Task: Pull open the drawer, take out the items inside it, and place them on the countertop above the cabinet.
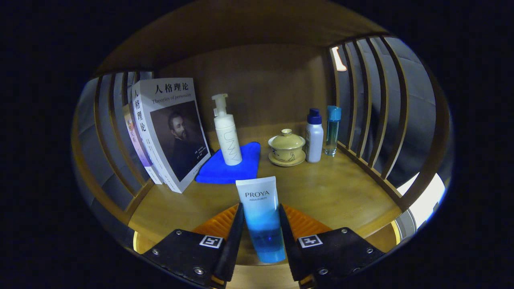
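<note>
My gripper (261,220) is shut on a white and blue cosmetic tube (260,212), which stands upright between both fingers with its cap end down. The tube is held just over the front part of the wooden countertop (333,192). I cannot tell whether its lower end rests on the wood. Beyond the fingers a white pump bottle (227,134) stands on a folded blue cloth (231,164).
Several books (168,132) lean against the slatted left side. A lidded yellow tea bowl on a saucer (286,147), a white bottle with a blue cap (314,136) and a slim clear blue bottle (332,130) stand at the back right. Wooden slats (373,108) fence the right side.
</note>
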`<action>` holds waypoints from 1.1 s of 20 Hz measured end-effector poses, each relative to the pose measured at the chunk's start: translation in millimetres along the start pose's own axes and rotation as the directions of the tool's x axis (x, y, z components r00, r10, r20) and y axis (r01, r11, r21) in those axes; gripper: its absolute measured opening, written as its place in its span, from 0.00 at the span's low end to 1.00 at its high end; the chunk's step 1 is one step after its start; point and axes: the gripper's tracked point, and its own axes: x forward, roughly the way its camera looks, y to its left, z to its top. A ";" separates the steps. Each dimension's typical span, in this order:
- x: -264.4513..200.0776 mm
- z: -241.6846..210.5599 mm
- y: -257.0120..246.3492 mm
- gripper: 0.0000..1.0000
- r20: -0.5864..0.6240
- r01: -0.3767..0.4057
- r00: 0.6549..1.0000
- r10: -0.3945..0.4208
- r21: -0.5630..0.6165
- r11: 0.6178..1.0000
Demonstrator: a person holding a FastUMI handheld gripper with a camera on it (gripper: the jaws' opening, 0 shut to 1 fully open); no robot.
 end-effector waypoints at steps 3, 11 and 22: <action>0.4 2.3 -3.1 0.58 0.029 -0.001 1.000 0.002 -0.035 0.999; -69.6 46.0 12.7 0.96 0.266 -0.018 0.963 0.042 -0.092 0.996; -192.3 14.4 32.2 0.96 0.409 -0.028 0.911 0.050 -0.059 0.998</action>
